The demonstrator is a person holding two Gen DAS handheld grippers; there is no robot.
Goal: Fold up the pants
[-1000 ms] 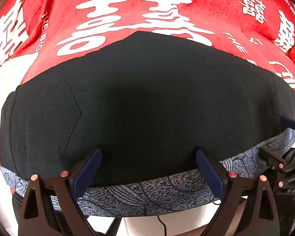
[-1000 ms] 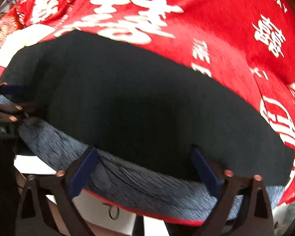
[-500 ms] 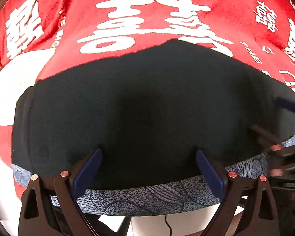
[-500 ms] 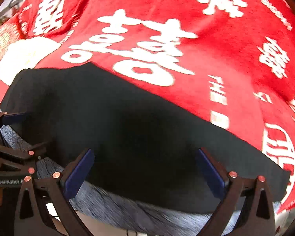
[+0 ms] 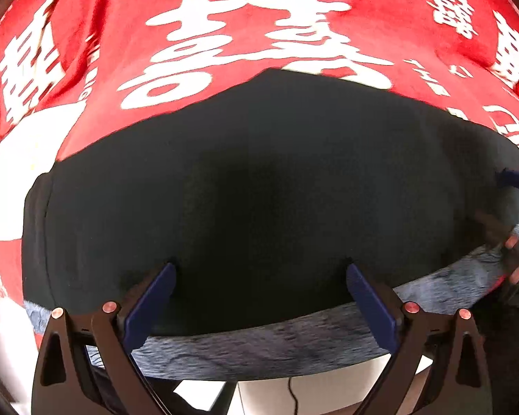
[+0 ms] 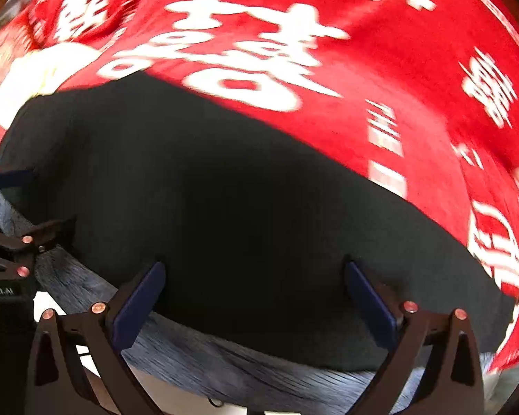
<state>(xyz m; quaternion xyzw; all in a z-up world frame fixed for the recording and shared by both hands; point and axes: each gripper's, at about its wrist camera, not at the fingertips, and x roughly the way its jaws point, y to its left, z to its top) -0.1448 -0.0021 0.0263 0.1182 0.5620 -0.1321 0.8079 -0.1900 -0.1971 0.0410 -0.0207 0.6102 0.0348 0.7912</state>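
We held both grippers low over the near edge of the black pants (image 5: 252, 186), which lay folded flat on a red cloth (image 5: 225, 10) printed with white characters. Our left gripper (image 5: 259, 273) had its jaws spread wide, released, with the dark fabric showing between the blue pads (image 5: 148, 307). Our right gripper (image 6: 252, 269) stood the same way, jaws apart and gripping nothing, over the pants' right half. A strip of blue-grey patterned fabric (image 5: 276, 342) ran along the near edge below the pants. The right wrist view was blurred.
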